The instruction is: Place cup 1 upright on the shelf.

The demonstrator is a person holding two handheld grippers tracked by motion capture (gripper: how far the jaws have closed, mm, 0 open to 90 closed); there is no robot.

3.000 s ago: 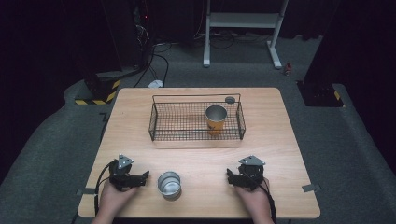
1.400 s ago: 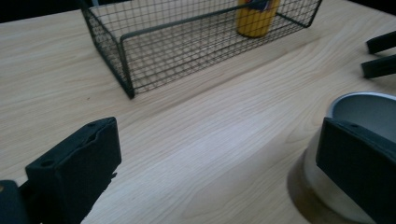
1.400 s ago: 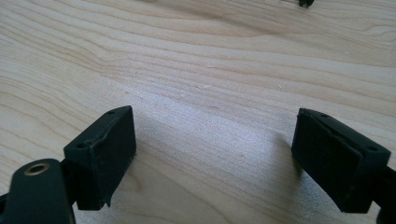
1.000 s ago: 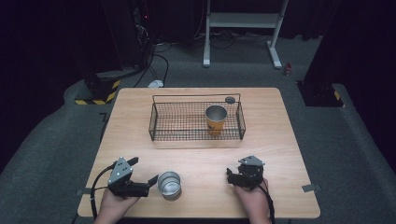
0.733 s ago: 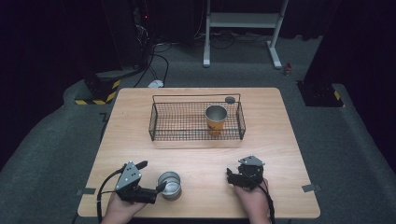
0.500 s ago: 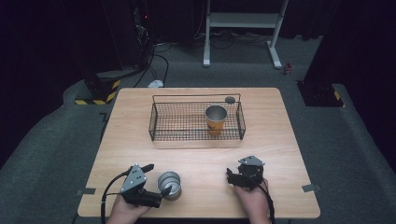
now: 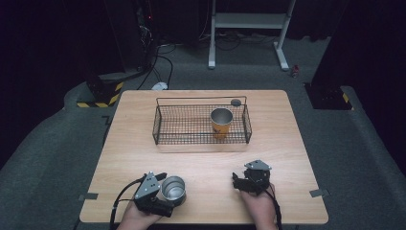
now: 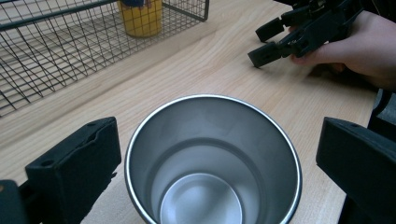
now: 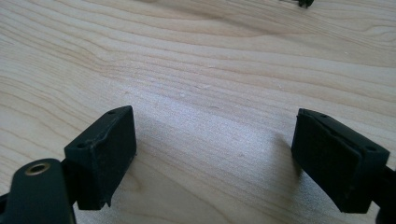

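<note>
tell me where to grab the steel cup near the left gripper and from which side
Grip the steel cup across its round wall just below the rim, coming in level from the person's side. It stands upright and open-topped, and the left gripper is open with a jaw on either side of it already.

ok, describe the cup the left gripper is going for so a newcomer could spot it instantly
Start at the wooden table and go to its near edge, left of centre. There the steel cup stands upright and empty between the open jaws of the left gripper. Unlike the yellow-sided cup in the wire basket, it is plain bare metal outside the basket.
</note>
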